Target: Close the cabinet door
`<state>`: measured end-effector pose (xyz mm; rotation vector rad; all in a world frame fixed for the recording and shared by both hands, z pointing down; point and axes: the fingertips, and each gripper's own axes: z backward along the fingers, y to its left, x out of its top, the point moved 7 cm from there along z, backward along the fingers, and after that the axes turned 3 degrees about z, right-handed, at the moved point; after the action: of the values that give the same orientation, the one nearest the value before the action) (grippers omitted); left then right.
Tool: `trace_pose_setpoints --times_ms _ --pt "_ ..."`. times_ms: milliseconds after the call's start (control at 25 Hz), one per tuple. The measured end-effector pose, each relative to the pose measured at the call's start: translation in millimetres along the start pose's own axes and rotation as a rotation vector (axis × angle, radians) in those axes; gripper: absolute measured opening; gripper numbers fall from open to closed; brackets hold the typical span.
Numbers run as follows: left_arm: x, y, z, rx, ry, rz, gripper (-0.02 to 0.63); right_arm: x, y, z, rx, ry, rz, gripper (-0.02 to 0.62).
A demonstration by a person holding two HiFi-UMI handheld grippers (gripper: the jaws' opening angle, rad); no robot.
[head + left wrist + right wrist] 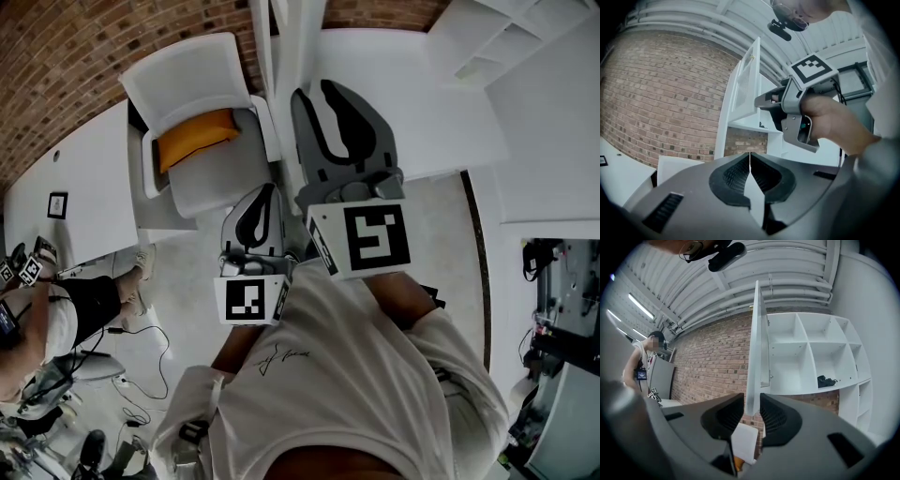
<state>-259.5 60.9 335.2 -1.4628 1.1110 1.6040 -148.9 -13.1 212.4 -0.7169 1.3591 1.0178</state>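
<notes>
The white cabinet door point(757, 343) stands swung out, edge-on in the right gripper view, with the open white cabinet point(811, 357) and its shelves to its right. My right gripper point(752, 401) has its jaws on either side of the door's lower edge, and the edge fills the narrow gap between them. In the head view the right gripper point(316, 92) is raised against the door's edge point(281, 56). My left gripper point(272, 187) hangs lower and to the left. Its jaws point(750, 157) are shut with nothing between them, and it looks at the hand-held right gripper point(801, 112).
A white chair with an orange cushion point(197, 136) stands below the door against the brick wall point(56, 66). A white table point(75, 187) is at the left, with a seated person point(47, 319) beside it. A dark item point(826, 380) lies on a cabinet shelf.
</notes>
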Motion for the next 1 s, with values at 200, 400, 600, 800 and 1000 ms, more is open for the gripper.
trace_pose_setpoints --times_ms 200,400,600,800,1000 --pt "0.6 1.1 -0.9 -0.006 -0.003 0.009 0.018 1.0 5.6 -6.7 -0.012 0.006 -0.013 0.109" --pt "3.3 2.6 -7.0 0.009 -0.033 0.003 0.018 0.3 4.8 -13.7 -0.01 -0.001 -0.034 0.087" --pt "4.1 5.3 -14.3 0.026 -0.027 -0.003 0.018 -2.6 2.6 -15.5 0.008 -0.004 -0.076 0.075" --pt "4.1 4.4 -14.6 0.033 -0.02 0.006 0.018 -2.1 -0.9 -13.2 0.028 -0.006 -0.089 0.074" --pt "5.6 2.4 -18.3 0.019 -0.012 0.0 0.018 -1.4 -5.9 -11.5 0.032 -0.012 -0.098 0.074"
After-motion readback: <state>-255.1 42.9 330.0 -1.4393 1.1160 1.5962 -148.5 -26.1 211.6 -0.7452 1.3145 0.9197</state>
